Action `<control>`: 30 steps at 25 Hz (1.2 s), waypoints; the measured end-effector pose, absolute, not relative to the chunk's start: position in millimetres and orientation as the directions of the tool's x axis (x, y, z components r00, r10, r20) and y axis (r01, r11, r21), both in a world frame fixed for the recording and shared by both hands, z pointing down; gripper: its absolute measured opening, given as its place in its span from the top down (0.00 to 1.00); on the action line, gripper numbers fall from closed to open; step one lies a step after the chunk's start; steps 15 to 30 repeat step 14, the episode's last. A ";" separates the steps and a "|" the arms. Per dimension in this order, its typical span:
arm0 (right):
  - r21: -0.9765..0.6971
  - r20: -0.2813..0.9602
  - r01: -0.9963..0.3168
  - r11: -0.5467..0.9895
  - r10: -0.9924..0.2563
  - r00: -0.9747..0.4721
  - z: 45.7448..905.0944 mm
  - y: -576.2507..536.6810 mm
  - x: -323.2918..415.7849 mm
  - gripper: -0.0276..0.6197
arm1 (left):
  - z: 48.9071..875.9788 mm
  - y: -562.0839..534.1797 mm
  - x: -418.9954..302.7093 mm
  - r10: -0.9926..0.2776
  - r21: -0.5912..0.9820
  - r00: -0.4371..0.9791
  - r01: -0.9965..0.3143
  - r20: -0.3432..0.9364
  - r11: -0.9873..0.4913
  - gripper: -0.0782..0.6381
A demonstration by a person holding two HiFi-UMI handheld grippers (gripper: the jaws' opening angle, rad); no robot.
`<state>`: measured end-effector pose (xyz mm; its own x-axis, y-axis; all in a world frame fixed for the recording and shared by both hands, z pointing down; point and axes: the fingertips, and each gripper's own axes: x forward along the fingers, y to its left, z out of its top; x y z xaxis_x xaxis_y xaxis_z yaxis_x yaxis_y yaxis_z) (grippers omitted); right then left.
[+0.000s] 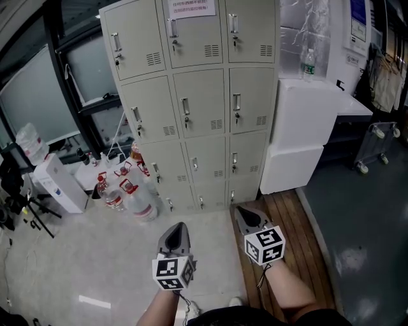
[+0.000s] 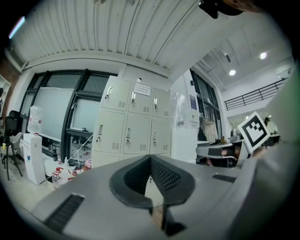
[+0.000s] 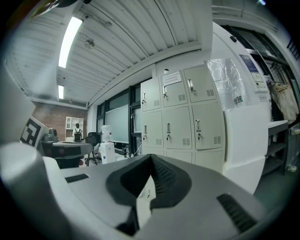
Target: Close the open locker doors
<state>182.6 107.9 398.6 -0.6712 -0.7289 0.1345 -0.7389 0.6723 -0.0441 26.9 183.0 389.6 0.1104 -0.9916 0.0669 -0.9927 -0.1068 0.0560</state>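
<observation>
- Twelve locker doors (image 1: pixel 203 95) show in the head view, three columns by four rows, and each one lies flush with the frame of the grey locker cabinet (image 1: pixel 226 137)
- Each door carries a small upright handle with a lock under it; a white paper notice (image 1: pixel 191 7) is stuck on the top middle door
- The left gripper (image 1: pixel 180 228) is out in front of the cabinet's foot, well apart from it, pointing toward the bottom row; its own view shows the jaws closed tip to tip with nothing between them
- The right gripper (image 1: pixel 244 211) is just beside the left one, also short of the cabinet's foot, over a strip of wooden flooring (image 1: pixel 293 216); its jaws are pressed together and empty too
- Neither gripper touches a door
- Several clear water bottles with red caps (image 1: pixel 131 194) stand on the floor at the cabinet's lower left corner
- A stack of white boxes (image 1: pixel 299 127) stands against the cabinet's right side, with a plastic bottle (image 1: pixel 308 63) on top
- Farther left of the cabinet a white floor unit (image 1: pixel 60 184) stands below dark-framed windows
</observation>
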 end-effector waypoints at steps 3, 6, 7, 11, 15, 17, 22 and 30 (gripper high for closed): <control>-0.048 0.135 -0.742 0.668 -0.732 -0.668 399.4 108.8 181.3 0.96 | 389.9 182.3 26.0 -0.991 0.054 0.119 -0.992 0.069 -0.115 0.89; -0.049 0.131 -0.747 0.664 -0.737 -0.663 399.9 106.6 179.4 0.96 | 390.2 179.8 24.4 -0.990 0.052 0.124 -0.991 0.071 -0.120 0.89; -0.050 0.131 -0.746 0.664 -0.736 -0.664 400.1 106.2 178.9 0.96 | 390.4 179.1 24.3 -0.990 0.051 0.125 -0.991 0.072 -0.122 0.89; -0.053 0.128 -0.748 0.661 -0.739 -0.662 399.2 102.2 179.9 0.96 | 389.9 175.8 25.7 -0.989 0.053 0.127 -0.991 0.075 -0.123 0.89; -0.055 0.126 -0.749 0.660 -0.740 -0.661 396.1 98.6 181.6 0.96 | 387.0 171.9 27.6 -0.989 0.051 0.129 -0.991 0.077 -0.125 0.89; -0.055 0.126 -0.749 0.660 -0.740 -0.661 396.1 98.6 181.6 0.96 | 387.0 171.9 27.6 -0.989 0.051 0.129 -0.991 0.077 -0.125 0.89; -0.055 0.126 -0.749 0.660 -0.740 -0.661 396.1 98.6 181.6 0.96 | 387.0 171.9 27.6 -0.989 0.051 0.129 -0.991 0.077 -0.125 0.89; -0.055 0.126 -0.749 0.660 -0.740 -0.661 396.1 98.6 181.6 0.96 | 387.0 171.9 27.6 -0.989 0.051 0.129 -0.991 0.077 -0.125 0.89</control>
